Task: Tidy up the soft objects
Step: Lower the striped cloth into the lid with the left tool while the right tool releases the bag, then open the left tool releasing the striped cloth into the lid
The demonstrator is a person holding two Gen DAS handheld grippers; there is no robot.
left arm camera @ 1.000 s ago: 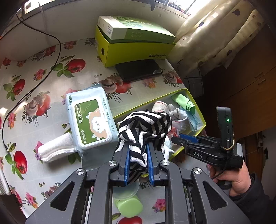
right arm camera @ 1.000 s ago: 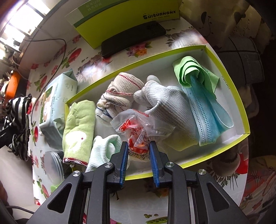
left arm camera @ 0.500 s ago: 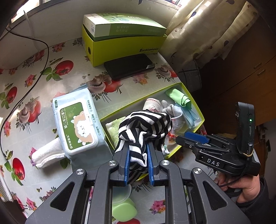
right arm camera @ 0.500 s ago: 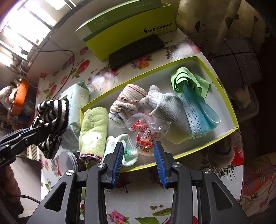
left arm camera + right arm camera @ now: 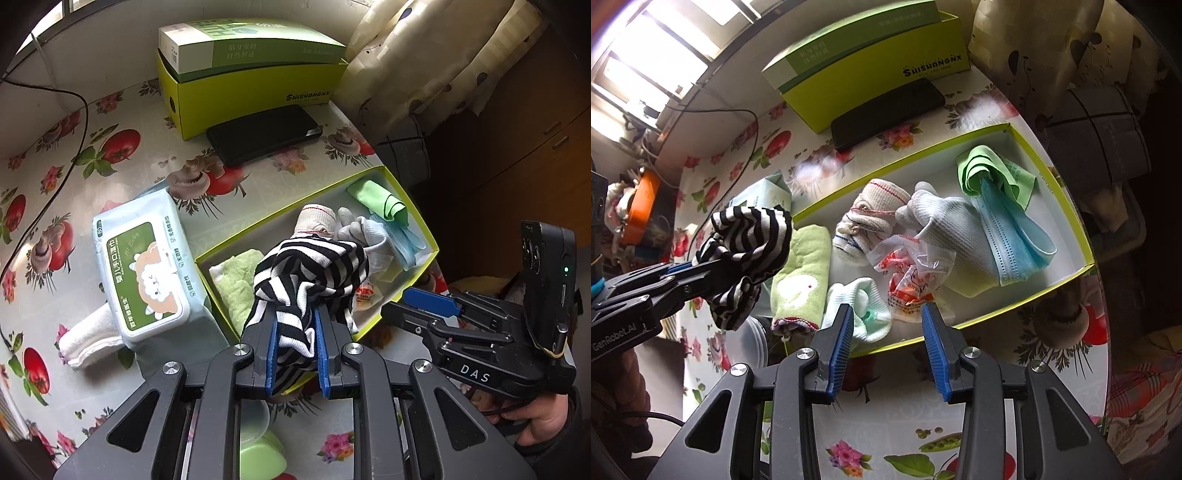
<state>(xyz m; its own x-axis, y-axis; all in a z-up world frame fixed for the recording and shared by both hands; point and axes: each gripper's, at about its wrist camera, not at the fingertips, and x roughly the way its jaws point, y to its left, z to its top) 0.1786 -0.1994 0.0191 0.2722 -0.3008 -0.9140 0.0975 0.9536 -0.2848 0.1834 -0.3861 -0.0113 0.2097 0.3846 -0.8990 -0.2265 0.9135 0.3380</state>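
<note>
My left gripper (image 5: 295, 321) is shut on a black-and-white striped sock (image 5: 314, 269) and holds it above the near left part of the yellow-green tray (image 5: 424, 236); the sock also shows in the right wrist view (image 5: 750, 240). My right gripper (image 5: 888, 314) is open and empty above the tray's near rim (image 5: 1027, 299). In the tray lie a green towel (image 5: 801, 269), a mint sock (image 5: 864, 310), a red-printed plastic bag (image 5: 908, 273), a rolled sock (image 5: 875, 210), a white glove (image 5: 945, 225), a blue mask (image 5: 1015, 236) and a green cloth (image 5: 993, 173).
A wet-wipes pack (image 5: 144, 266) and a rolled white towel (image 5: 88, 336) lie left of the tray. A black phone (image 5: 262, 133) and a yellow-green box (image 5: 255, 92) are behind. A green lid (image 5: 262, 458) lies near me. The table edge is right of the tray.
My right gripper let go of the plastic bag, opened and drew back from the tray. My left gripper moved right with the striped sock, over the tray.
</note>
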